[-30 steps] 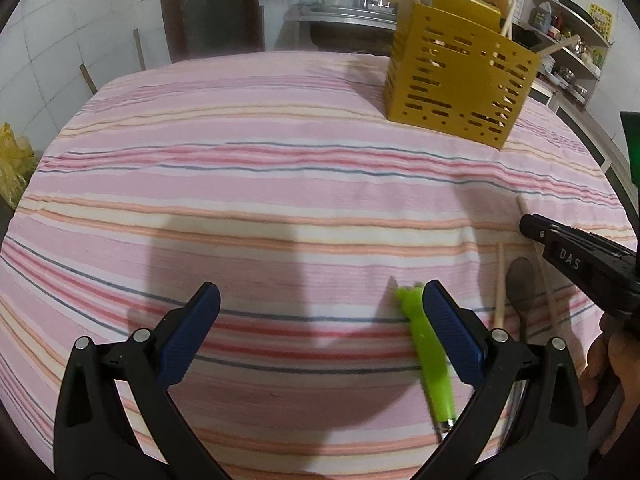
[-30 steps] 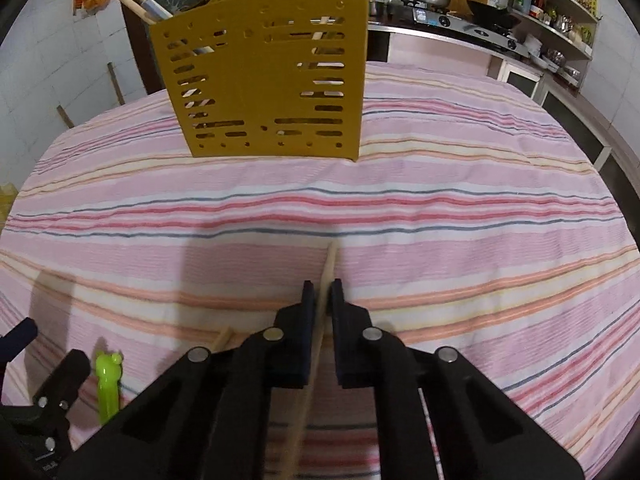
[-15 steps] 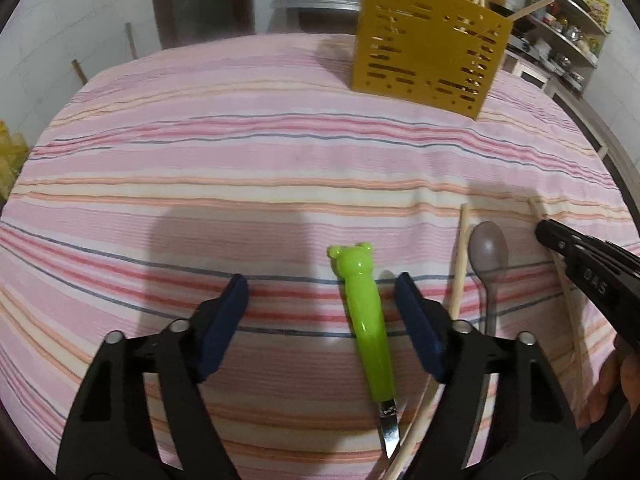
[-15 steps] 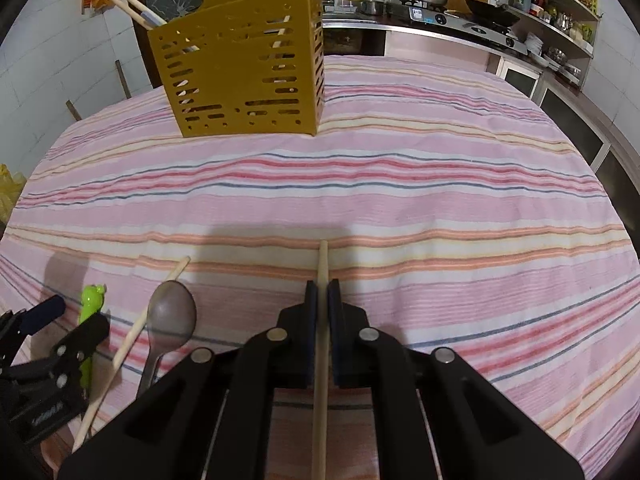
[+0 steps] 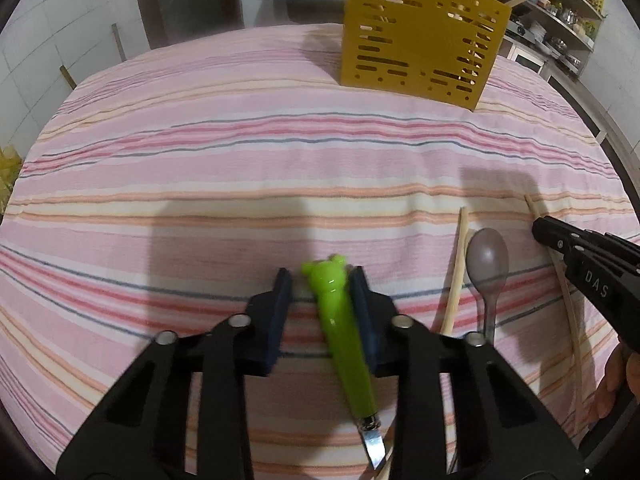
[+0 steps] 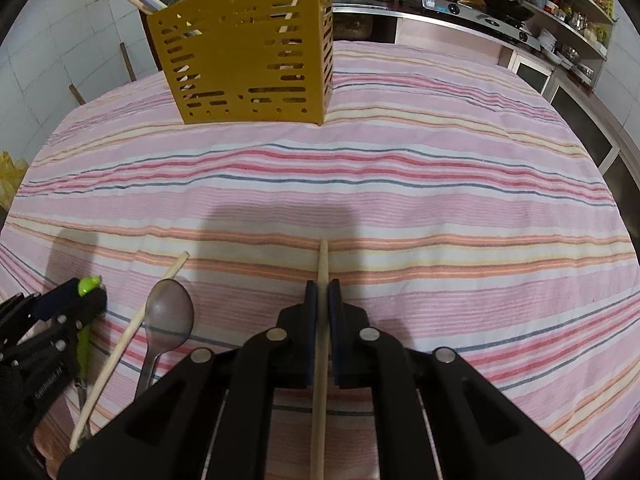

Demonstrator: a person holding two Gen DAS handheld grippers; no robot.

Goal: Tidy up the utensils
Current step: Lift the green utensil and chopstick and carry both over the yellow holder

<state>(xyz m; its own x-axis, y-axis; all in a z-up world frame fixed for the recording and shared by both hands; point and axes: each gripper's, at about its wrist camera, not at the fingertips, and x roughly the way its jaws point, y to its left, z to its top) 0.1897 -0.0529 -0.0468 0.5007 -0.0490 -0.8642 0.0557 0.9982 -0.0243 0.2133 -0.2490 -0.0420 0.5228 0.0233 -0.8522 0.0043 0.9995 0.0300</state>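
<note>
- The left gripper point(image 5: 322, 280) sits low at the centre of the left wrist view, its jaws closing around the green-handled knife point(image 5: 343, 328). The right pad looks to be against the handle, while a gap still shows between the left pad and the handle, so the grip is not yet firm.
- The knife lies on the striped cloth point(image 5: 240, 168) with its bear-shaped end toward the top of the frame and its blade toward the bottom edge. Taking it by the handle keeps the pads off the steel.
- The right gripper point(image 6: 323, 300) is pressed together on a wooden chopstick point(image 6: 322, 320) at lower centre of the right wrist view. The stick runs lengthwise between the pads, its tip just past them, which probably suits a straight drop into a slot.
- The yellow slotted holder point(image 6: 248, 52) stands upright at the upper left of that view, well apart from both grippers, with sticks already in it.
- A second chopstick point(image 6: 128, 336) and a spoon point(image 6: 168, 320) lie side by side at lower left, waiting.
</note>
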